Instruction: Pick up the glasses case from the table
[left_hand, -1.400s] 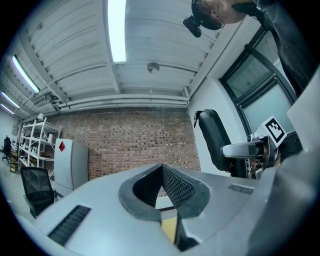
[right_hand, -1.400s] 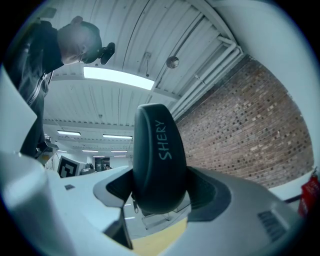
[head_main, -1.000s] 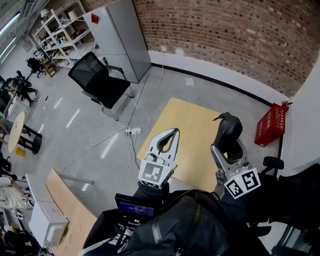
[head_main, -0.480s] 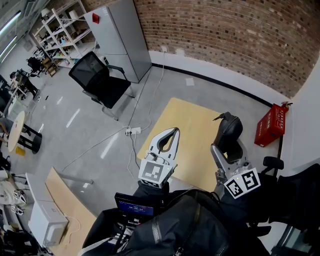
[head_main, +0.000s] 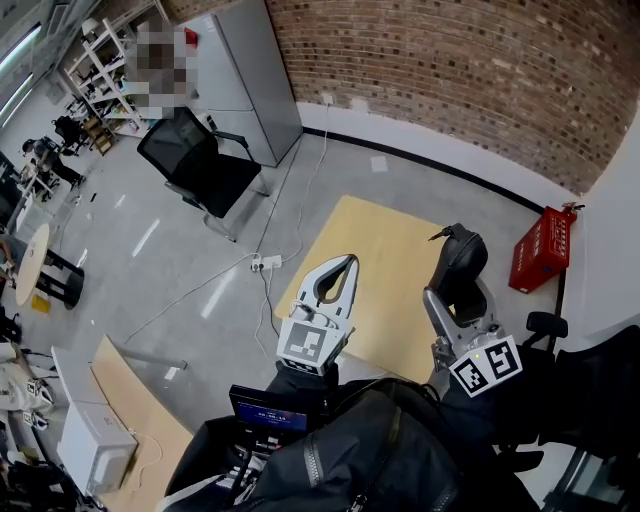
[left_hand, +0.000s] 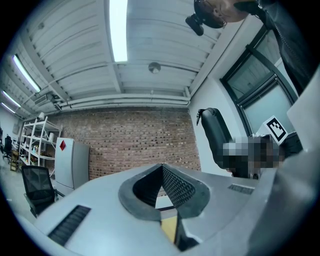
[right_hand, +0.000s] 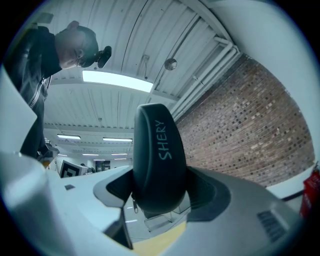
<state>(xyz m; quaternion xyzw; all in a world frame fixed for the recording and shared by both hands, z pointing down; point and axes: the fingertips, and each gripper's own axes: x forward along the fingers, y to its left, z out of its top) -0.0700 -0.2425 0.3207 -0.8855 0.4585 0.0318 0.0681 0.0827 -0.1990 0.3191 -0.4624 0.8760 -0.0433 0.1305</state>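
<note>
The glasses case (head_main: 455, 265) is dark, rounded and zipped, with "SHERY" printed along its edge (right_hand: 159, 160). My right gripper (head_main: 458, 280) is shut on it and holds it upright, lifted above the light wooden table (head_main: 385, 262). In the right gripper view the case fills the space between both jaws. My left gripper (head_main: 338, 276) hovers over the table's left part, shut with nothing between its ribbed pads (left_hand: 175, 186). In the left gripper view the case (left_hand: 216, 132) shows at the right, raised.
A red box (head_main: 542, 248) sits on the floor right of the table by the brick wall. A black office chair (head_main: 198, 160) and a grey cabinet (head_main: 240, 75) stand at the back left. A power strip with cables (head_main: 265, 262) lies left of the table.
Almost nothing differs; the right gripper with the case has risen very slightly. The left gripper has stayed put.
</note>
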